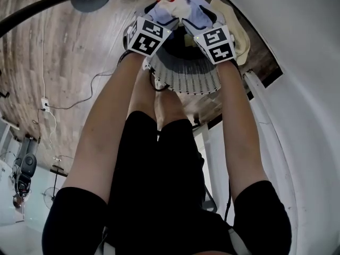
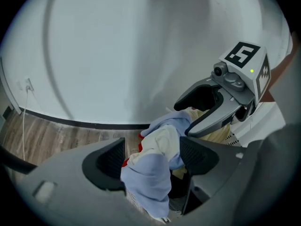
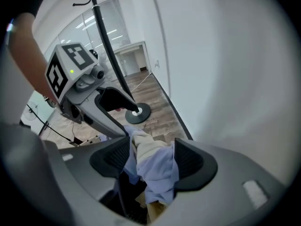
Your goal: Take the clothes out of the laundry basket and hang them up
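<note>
Currently both arms reach steeply down; left gripper (image 2: 153, 159) and right gripper (image 3: 153, 160) each clamp one blue-cream garment (image 2: 149, 175) over the part-filled basket (image 1: 186, 77).

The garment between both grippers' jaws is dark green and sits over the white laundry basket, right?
Not dark green: the garment between the jaws of the left gripper and right gripper is pale blue and cream, as both gripper views show. It is over the white laundry basket.
</note>
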Demonstrator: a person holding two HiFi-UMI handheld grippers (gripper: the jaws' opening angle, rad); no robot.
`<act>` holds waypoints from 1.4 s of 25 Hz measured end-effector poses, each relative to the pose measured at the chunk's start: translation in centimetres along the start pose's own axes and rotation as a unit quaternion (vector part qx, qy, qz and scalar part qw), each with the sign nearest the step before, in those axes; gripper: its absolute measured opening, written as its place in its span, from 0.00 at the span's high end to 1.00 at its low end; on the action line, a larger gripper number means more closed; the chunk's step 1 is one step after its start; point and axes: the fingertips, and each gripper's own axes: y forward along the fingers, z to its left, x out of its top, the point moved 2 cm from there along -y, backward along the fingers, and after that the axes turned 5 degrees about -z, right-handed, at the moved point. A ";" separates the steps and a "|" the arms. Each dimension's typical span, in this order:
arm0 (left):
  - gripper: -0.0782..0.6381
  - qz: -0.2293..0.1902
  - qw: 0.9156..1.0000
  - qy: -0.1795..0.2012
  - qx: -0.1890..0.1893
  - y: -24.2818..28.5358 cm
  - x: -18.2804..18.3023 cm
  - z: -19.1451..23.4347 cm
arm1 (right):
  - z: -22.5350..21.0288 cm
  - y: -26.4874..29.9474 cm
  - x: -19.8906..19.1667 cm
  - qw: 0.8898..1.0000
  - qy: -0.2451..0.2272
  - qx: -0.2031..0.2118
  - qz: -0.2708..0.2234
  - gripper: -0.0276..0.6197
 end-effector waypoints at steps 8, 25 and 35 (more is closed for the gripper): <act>0.41 0.038 0.998 0.006 -0.041 2.3 -1.5 -0.1 | -0.7 2.1 -2.2 0.993 -0.094 0.019 0.071 0.50; 0.83 0.065 0.998 0.001 -0.004 1.2 -3.4 -0.7 | -1.2 2.7 -3.2 0.978 -0.165 0.000 0.124 0.84; 0.84 0.001 0.999 0.013 0.034 -5.1 0.9 -1.8 | 0.1 -2.6 1.8 0.986 -0.140 -0.034 0.079 0.87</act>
